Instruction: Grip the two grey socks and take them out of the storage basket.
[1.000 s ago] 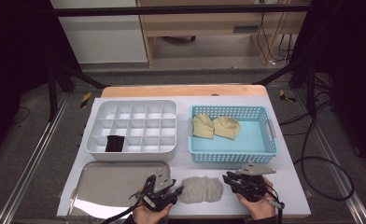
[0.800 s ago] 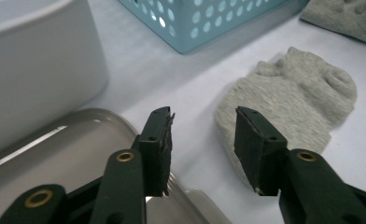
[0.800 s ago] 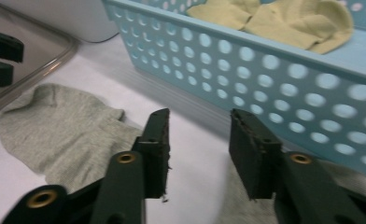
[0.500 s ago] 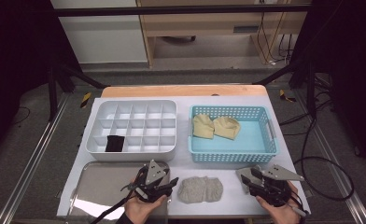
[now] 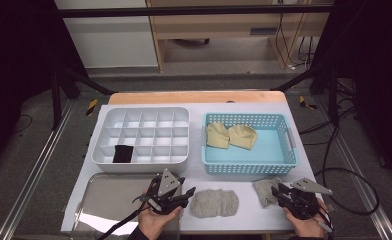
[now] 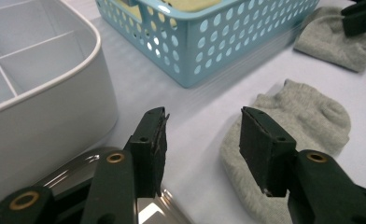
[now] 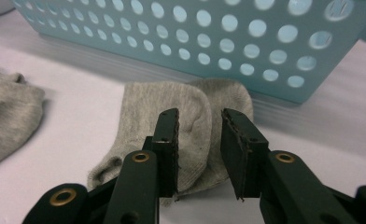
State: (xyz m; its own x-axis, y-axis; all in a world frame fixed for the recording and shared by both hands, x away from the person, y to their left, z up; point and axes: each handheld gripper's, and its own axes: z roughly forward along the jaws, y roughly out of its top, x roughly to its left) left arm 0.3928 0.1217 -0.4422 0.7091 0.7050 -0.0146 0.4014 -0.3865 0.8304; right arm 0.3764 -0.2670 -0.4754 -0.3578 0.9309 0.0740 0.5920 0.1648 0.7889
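- High view: left gripper (image 5: 184, 194) beside grey sock (image 5: 214, 203) at the table's (image 5: 244, 222) near edge; right gripper (image 5: 280, 192) over a second grey sock (image 5: 265, 190), just in front of the blue basket (image 5: 249, 167). Divided white tray (image 5: 141, 164) and metal tray (image 5: 109, 192) at left.
- Left gripper view: jaws just opening, wide apart, nothing gripped; sock (image 6: 293, 128) lying past the right jaw. Best centred over the cuff before closing.
- Right gripper view: jaws just closing, partly open, astride the second sock (image 7: 172, 112), pads apparently not yet pressing. Best lowered to catch both layers, clear of the basket wall (image 7: 228, 51).
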